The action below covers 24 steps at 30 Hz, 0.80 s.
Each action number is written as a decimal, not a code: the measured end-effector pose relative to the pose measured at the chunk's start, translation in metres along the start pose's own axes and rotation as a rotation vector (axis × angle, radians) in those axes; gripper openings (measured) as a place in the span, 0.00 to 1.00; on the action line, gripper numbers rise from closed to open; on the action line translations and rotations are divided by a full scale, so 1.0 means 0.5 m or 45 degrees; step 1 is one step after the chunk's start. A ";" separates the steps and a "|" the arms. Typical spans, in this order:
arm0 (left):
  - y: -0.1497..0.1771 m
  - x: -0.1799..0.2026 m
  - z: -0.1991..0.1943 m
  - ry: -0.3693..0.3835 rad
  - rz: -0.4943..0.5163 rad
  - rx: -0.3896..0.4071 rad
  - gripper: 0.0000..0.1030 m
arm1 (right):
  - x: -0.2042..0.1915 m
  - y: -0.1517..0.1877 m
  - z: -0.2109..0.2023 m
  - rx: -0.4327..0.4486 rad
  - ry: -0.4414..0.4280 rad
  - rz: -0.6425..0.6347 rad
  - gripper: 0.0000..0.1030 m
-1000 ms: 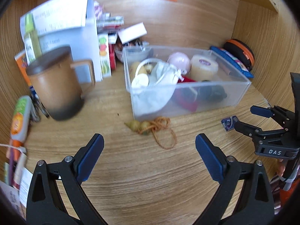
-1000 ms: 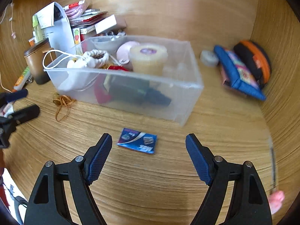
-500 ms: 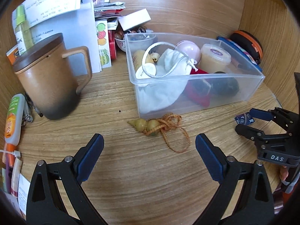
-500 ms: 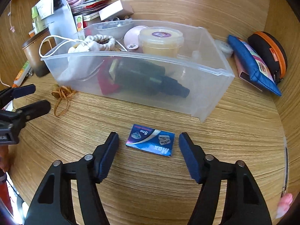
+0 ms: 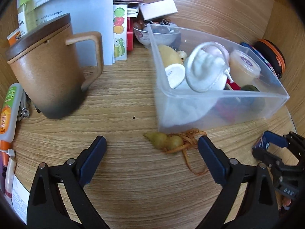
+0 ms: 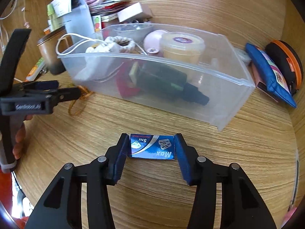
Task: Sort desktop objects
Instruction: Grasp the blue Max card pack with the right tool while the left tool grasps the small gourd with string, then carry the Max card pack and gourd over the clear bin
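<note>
Blue razor-blade packet (image 6: 152, 147) lies flat on wooden surface (image 6: 238, 162), near clear bin (image 6: 219, 103). Small yellow-green gourd charm (image 5: 164, 140) with tangled orange cord lies against bin's front corner.

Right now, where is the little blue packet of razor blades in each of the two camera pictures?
Left wrist view: the blue packet shows only as a sliver at the far right edge, between the right tongs, which are closing on it.
Right wrist view: it lies low in the middle on the wooden desk.
Shared landmark: the clear plastic box, just behind the packet in both.
</note>
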State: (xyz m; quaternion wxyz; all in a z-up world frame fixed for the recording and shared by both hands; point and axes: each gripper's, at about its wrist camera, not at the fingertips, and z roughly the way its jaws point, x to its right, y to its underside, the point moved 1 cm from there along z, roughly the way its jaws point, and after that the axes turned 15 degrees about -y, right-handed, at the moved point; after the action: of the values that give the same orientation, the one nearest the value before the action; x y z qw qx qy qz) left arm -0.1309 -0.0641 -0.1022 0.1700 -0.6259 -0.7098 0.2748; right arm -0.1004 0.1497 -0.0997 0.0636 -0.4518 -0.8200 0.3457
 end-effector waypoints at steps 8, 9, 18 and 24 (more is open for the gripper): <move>0.006 0.013 -0.010 -0.046 0.049 0.028 0.65 | -0.007 0.002 -0.002 0.000 -0.077 -0.032 0.44; 0.007 0.014 -0.012 -0.045 0.057 0.031 0.60 | -0.007 0.001 -0.002 0.004 -0.085 -0.030 0.44; 0.016 0.038 -0.031 0.034 0.157 0.060 0.39 | 0.002 0.004 -0.020 0.043 -0.153 0.013 0.44; 0.025 0.057 -0.043 0.041 0.185 0.072 0.39 | 0.019 0.007 -0.031 0.055 -0.197 0.077 0.44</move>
State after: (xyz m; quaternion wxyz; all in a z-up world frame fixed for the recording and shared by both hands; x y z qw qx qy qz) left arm -0.1130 -0.0314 -0.0955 0.1788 -0.6749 -0.6517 0.2962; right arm -0.0972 0.1663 -0.0924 -0.0006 -0.4468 -0.8008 0.3990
